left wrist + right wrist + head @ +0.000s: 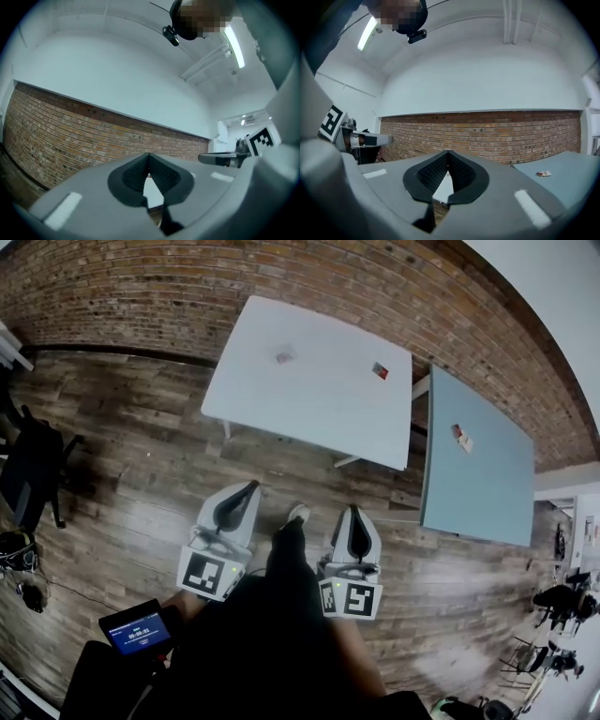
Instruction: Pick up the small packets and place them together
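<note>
Three small packets lie on two tables ahead of me. One pinkish packet (285,356) and one red packet (380,370) rest on the white table (309,399). A third packet (461,438) (543,174) lies on the blue-grey table (483,474). My left gripper (246,491) (149,155) is held low near my body, well short of the tables, its jaws shut with nothing between them. Beside it, my right gripper (355,510) (448,153) is also shut and empty.
A brick wall (281,277) runs behind both tables. Wooden floor (131,474) lies between me and the tables. A black chair (33,474) stands at the left, and a hand-held device with a lit screen (139,631) is at the lower left. Clutter sits at the right edge.
</note>
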